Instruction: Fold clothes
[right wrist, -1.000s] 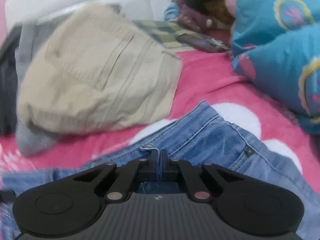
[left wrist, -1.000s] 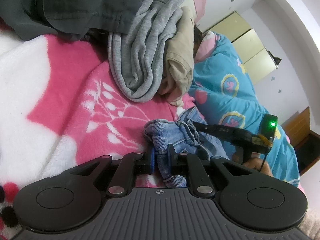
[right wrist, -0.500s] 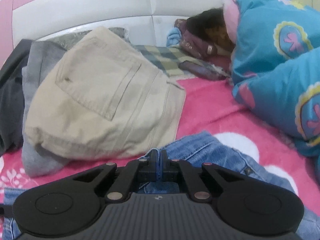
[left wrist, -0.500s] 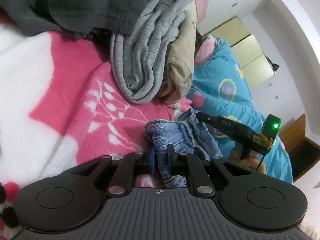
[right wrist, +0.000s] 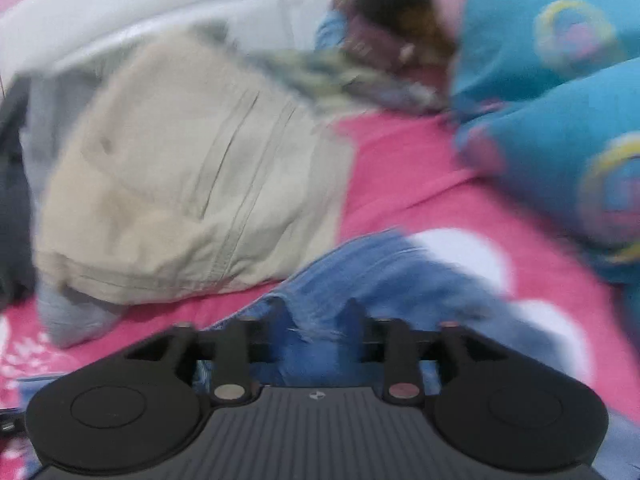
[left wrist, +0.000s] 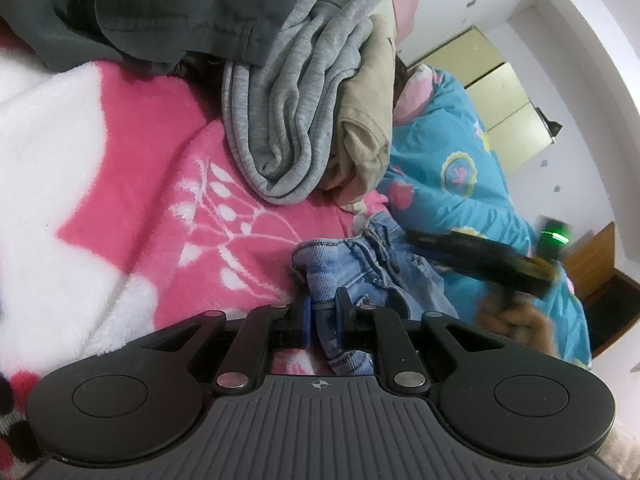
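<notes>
Blue jeans (left wrist: 372,268) lie crumpled on the pink and white blanket (left wrist: 120,180). My left gripper (left wrist: 322,308) is shut on a bunched fold of their denim. In the right wrist view, which is blurred, the jeans (right wrist: 400,272) spread out in front of my right gripper (right wrist: 316,312). Its jaws are opening, with loose denim between the fingers and no pad pressing on it. From the left wrist view the right gripper (left wrist: 480,256) shows as a blurred dark bar over the jeans, with a hand below it.
Folded beige trousers (right wrist: 180,184) rest on a grey garment (left wrist: 296,100) and a dark one (left wrist: 140,8) near the white headboard (right wrist: 160,12). A blue patterned quilt (right wrist: 560,120) bulks up on the right. Cupboards (left wrist: 500,92) stand behind it.
The right gripper's jaws, shut on the denim before, have come apart, and the gripper has lifted. The left gripper stays shut on its fold, unmoved.
</notes>
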Tool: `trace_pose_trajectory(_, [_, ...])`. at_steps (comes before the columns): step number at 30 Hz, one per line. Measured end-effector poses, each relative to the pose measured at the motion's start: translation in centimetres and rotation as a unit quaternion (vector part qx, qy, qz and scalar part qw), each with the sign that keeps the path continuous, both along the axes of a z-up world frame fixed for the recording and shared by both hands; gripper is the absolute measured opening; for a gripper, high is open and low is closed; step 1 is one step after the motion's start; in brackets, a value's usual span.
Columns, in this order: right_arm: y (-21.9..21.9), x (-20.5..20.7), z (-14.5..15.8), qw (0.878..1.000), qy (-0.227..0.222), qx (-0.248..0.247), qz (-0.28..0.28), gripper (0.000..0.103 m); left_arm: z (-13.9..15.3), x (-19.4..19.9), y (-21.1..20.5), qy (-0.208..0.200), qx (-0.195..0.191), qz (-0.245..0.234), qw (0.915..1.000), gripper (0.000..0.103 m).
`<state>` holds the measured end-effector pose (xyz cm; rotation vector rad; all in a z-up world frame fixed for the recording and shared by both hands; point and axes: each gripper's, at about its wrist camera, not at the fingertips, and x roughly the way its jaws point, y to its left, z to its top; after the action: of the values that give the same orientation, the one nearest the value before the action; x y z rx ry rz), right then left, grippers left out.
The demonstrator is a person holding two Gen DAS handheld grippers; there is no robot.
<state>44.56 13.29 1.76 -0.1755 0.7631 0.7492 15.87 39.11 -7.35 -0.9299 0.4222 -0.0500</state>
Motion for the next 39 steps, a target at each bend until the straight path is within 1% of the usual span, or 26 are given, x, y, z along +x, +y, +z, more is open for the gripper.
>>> trace_pose_trajectory(4, [-10.3,-5.2,6.6,0.999,-0.01,0.039,-0.028,0.044,-0.2,-0.2,0.4,-0.013,-0.021,-0.009,0.9996,0.014])
trace_pose_trajectory(6, [-14.9,-8.8,9.3,0.998,-0.025,0.036,-0.04,0.045,-0.2,-0.2,0.5,-0.017,-0.031,-0.012,0.9993,0.017])
trace_pose_trajectory(8, [-19.3,-13.5,11.5,0.997,-0.047,0.022,-0.048,0.046,-0.2,-0.3,0.6,-0.02,-0.041,-0.014,0.9989,0.019])
trace_pose_trajectory(12, [-24.6,-23.1,12.9,0.997,-0.07,-0.014,-0.035,0.05,-0.1,-0.4,0.4,-0.021,-0.044,-0.013,0.9987,0.021])
trace_pose_trajectory(13, [-25.0,-25.1,12.6,0.996,-0.074,-0.027,-0.03,0.05,-0.1,-0.4,0.4,-0.02,-0.044,-0.013,0.9988,0.021])
trace_pose_trajectory(15, [-24.2,-28.4,10.6,0.994,-0.089,-0.067,-0.014,0.05,0.0,-0.4,0.2,-0.02,-0.041,-0.01,0.9989,0.021])
trace_pose_trajectory(16, [-23.4,-29.9,9.1,0.99,-0.106,-0.091,-0.003,0.05,0.0,-0.4,0.1,-0.019,-0.04,-0.008,0.999,0.021])
trace_pose_trajectory(18, [-21.2,-32.6,5.9,0.979,-0.149,-0.135,0.027,0.048,0.1,-0.5,-0.1,-0.018,-0.033,-0.003,0.9993,0.02])
trace_pose_trajectory(19, [-20.0,-33.7,4.5,0.972,-0.17,-0.152,0.046,0.047,0.1,-0.5,-0.2,-0.017,-0.028,0.0,0.9995,0.019])
trace_pose_trajectory(20, [-18.7,-34.8,3.1,0.965,-0.192,-0.169,0.064,0.043,0.2,-0.4,-0.3,-0.015,-0.023,0.001,0.9996,0.019])
trace_pose_trajectory(22, [-16.0,-36.3,0.7,0.944,-0.243,-0.2,0.102,0.042,0.2,-0.3,-0.4,-0.012,-0.017,0.005,0.9998,0.017])
trace_pose_trajectory(23, [-14.6,-36.8,-0.4,0.933,-0.265,-0.211,0.121,0.041,0.2,-0.3,-0.4,-0.011,-0.014,0.007,0.9998,0.015])
trace_pose_trajectory(25, [-12.1,-37.2,-2.3,0.912,-0.302,-0.229,0.154,0.04,0.2,-0.3,-0.4,-0.006,-0.012,0.012,0.9998,0.012])
trace_pose_trajectory(27, [-10.2,-36.8,-3.9,0.896,-0.324,-0.245,0.178,0.037,0.2,-0.3,-0.5,-0.004,-0.007,0.016,0.9998,0.01])
trace_pose_trajectory(28, [-9.4,-36.4,-4.6,0.89,-0.331,-0.25,0.189,0.036,0.2,-0.3,-0.5,-0.003,-0.004,0.017,0.9998,0.01])
trace_pose_trajectory(29, [-8.8,-36.0,-5.3,0.888,-0.329,-0.253,0.195,0.032,0.2,-0.3,-0.5,-0.003,-0.004,0.018,0.9998,0.009])
trace_pose_trajectory(30, [-8.2,-35.4,-5.8,0.889,-0.324,-0.256,0.197,0.024,0.2,-0.3,-0.5,-0.003,-0.004,0.018,0.9998,0.009])
trace_pose_trajectory(32, [-7.4,-34.0,-6.7,0.892,-0.314,-0.261,0.193,0.014,0.2,-0.4,-0.4,-0.004,-0.006,0.018,0.9998,0.009])
trace_pose_trajectory(34, [-7.2,-33.1,-7.1,0.896,-0.31,-0.262,0.18,0.01,0.2,-0.5,-0.4,-0.005,-0.01,0.021,0.9997,0.008])
trace_pose_trajectory(35, [-7.1,-32.9,-6.7,0.902,-0.304,-0.255,0.171,0.007,0.2,-0.6,-0.4,-0.004,-0.013,0.025,0.9996,0.008])
trace_pose_trajectory(36, [-7.1,-32.9,-6.0,0.91,-0.294,-0.242,0.162,0.006,0.3,-0.6,-0.4,-0.004,-0.017,0.03,0.9994,0.008])
trace_pose_trajectory(37, [-7.3,-33.0,-4.9,0.923,-0.276,-0.22,0.155,0.006,0.4,-0.7,-0.4,-0.004,-0.021,0.035,0.9992,0.008])
trace_pose_trajectory(39, [-7.7,-33.2,-2.4,0.946,-0.23,-0.173,0.152,0.002,0.6,-0.9,-0.3,-0.007,-0.033,0.045,0.9984,0.007])
